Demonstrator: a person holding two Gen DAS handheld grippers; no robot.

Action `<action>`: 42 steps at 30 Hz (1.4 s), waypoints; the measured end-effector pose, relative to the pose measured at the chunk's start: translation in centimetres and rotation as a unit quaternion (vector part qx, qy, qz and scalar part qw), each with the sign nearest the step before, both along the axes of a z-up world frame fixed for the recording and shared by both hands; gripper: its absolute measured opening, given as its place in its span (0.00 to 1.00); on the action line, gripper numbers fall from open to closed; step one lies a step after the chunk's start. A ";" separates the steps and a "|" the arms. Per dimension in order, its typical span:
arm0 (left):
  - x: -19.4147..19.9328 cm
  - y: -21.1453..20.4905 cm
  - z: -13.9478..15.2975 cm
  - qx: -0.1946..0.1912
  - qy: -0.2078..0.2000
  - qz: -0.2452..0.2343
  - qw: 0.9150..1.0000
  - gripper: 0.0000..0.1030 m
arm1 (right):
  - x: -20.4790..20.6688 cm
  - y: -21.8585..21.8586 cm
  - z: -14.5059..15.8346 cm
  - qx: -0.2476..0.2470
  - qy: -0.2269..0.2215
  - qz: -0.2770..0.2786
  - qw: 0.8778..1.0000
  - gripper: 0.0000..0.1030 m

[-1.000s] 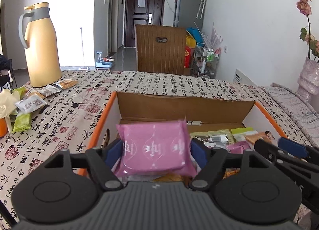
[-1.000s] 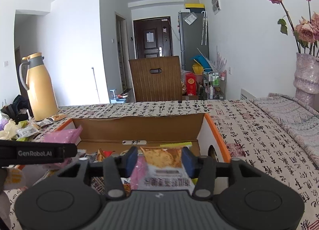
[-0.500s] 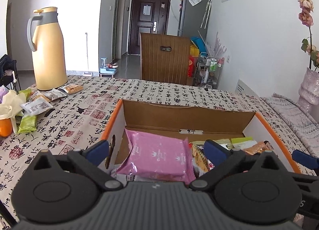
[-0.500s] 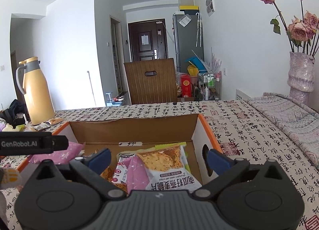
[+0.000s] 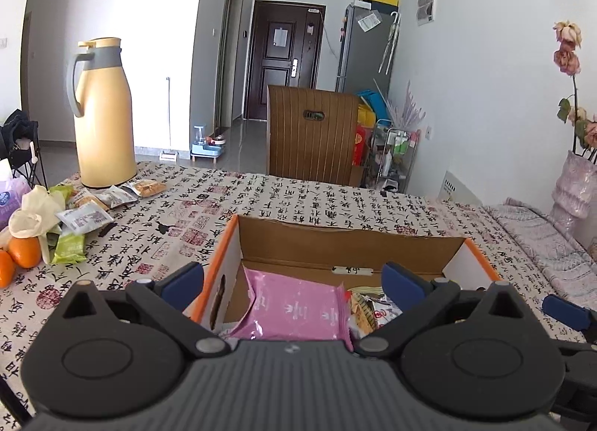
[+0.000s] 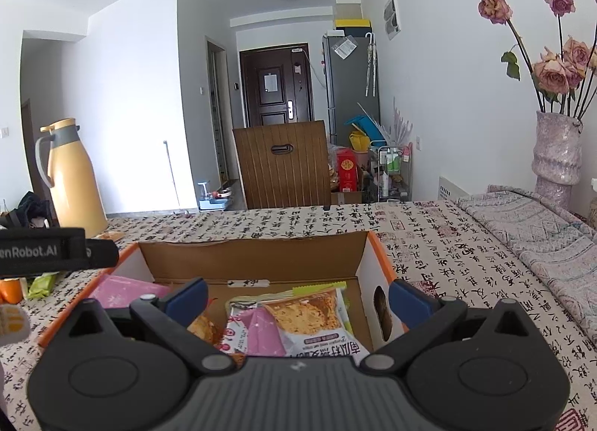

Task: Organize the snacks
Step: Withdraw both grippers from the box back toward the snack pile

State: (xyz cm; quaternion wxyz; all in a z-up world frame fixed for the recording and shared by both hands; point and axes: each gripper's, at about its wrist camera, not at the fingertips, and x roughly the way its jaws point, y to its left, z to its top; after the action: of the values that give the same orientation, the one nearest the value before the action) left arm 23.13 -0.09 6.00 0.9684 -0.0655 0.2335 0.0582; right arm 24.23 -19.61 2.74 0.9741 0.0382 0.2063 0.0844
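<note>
Both claws, left claw (image 5: 294, 283) and right claw (image 6: 296, 294), gape empty, their bodies hiding the box's (image 5: 347, 244) near snacks.

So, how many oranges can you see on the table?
2. One whole orange lies at the left edge of the table beside the green packet; the second orange is cut off by the frame just left of it. More may be hidden.

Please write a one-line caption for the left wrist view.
Open left gripper above a cardboard box holding a pink snack packet.
</note>
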 end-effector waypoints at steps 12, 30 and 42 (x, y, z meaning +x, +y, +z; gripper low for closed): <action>-3.8 0.6 -0.4 -0.001 0.018 -0.006 1.000 1.00 | -4.5 -0.5 -0.2 0.002 0.014 0.018 1.000 1.00; -8.9 0.5 -5.3 0.001 0.098 -0.029 0.995 1.00 | -11.0 -2.2 -3.6 -0.012 0.063 0.021 0.998 1.00; -10.1 -0.9 -7.9 0.001 0.143 -0.052 0.988 1.00 | -13.0 -3.5 -5.6 -0.012 0.094 0.009 0.995 1.00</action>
State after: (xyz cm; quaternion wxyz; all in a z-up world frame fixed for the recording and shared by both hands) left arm 13.06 -0.96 -1.89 0.9267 -0.0430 0.3730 0.0169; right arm 11.26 -23.12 -2.86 0.9501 0.0326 0.2979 0.0869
